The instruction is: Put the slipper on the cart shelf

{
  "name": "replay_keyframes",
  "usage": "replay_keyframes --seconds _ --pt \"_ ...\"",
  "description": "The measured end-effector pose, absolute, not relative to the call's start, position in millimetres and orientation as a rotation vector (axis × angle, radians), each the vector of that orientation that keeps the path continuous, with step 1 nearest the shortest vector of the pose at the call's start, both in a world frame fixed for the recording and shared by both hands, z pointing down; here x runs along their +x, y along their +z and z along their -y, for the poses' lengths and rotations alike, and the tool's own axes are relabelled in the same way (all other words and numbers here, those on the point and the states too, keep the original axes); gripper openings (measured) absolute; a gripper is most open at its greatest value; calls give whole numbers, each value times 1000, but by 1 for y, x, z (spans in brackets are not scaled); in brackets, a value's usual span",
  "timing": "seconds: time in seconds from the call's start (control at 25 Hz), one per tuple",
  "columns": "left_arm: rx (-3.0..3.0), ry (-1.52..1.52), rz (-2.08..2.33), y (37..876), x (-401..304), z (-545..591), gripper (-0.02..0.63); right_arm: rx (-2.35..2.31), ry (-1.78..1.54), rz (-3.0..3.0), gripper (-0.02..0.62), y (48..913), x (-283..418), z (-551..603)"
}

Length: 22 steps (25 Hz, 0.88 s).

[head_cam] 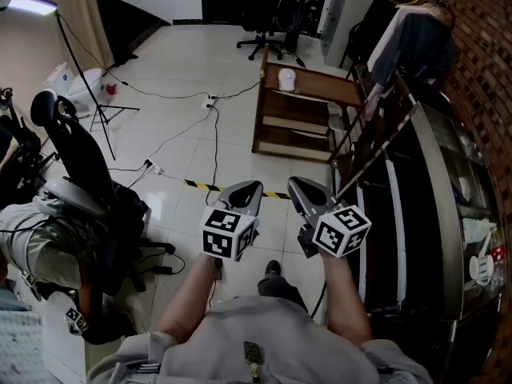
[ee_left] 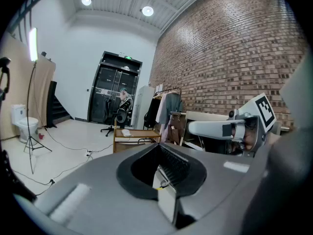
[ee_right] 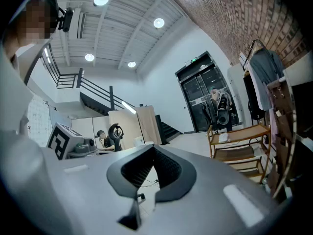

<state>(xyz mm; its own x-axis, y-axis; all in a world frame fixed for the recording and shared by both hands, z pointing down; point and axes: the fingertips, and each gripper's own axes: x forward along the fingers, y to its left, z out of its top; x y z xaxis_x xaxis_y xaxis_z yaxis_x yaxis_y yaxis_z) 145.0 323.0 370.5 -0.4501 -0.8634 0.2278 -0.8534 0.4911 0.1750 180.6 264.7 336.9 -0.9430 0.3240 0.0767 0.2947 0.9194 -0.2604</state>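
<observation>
A white slipper (head_cam: 286, 79) lies on the top shelf of a wooden cart (head_cam: 314, 91) across the floor, well ahead of both grippers. My left gripper (head_cam: 246, 189) and right gripper (head_cam: 298, 184) hang side by side in front of me, both shut with nothing in them. The left gripper view looks past the shut left gripper (ee_left: 164, 180) at the cart (ee_left: 142, 133) and the slipper (ee_left: 126, 132) far off, with the right gripper (ee_left: 230, 129) alongside. In the right gripper view the right gripper (ee_right: 146, 190) is closed, and the cart (ee_right: 244, 131) with the slipper (ee_right: 223, 137) stands at the right.
Cables (head_cam: 210, 126) and a yellow-black tape strip (head_cam: 204, 186) cross the tiled floor between me and the cart. An office chair (head_cam: 80, 166) and a seated person (head_cam: 40, 246) are at the left. A dark counter (head_cam: 416, 206) and hanging clothes (head_cam: 408, 34) line the right wall.
</observation>
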Motion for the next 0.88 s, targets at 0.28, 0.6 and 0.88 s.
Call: replay_keyframes --seconds 0.28,0.6,0.88 --pt "1443 -43 2443 371 99 -251 8 -469 379 2978 -2 331 133 -188" --pt "1380 -37 2484 367 41 -179 8 -496 349 2953 -2 336 85 -108" --pt "1331 -30 2467 385 -15 -146 8 -450 406 2908 -2 363 41 -64"
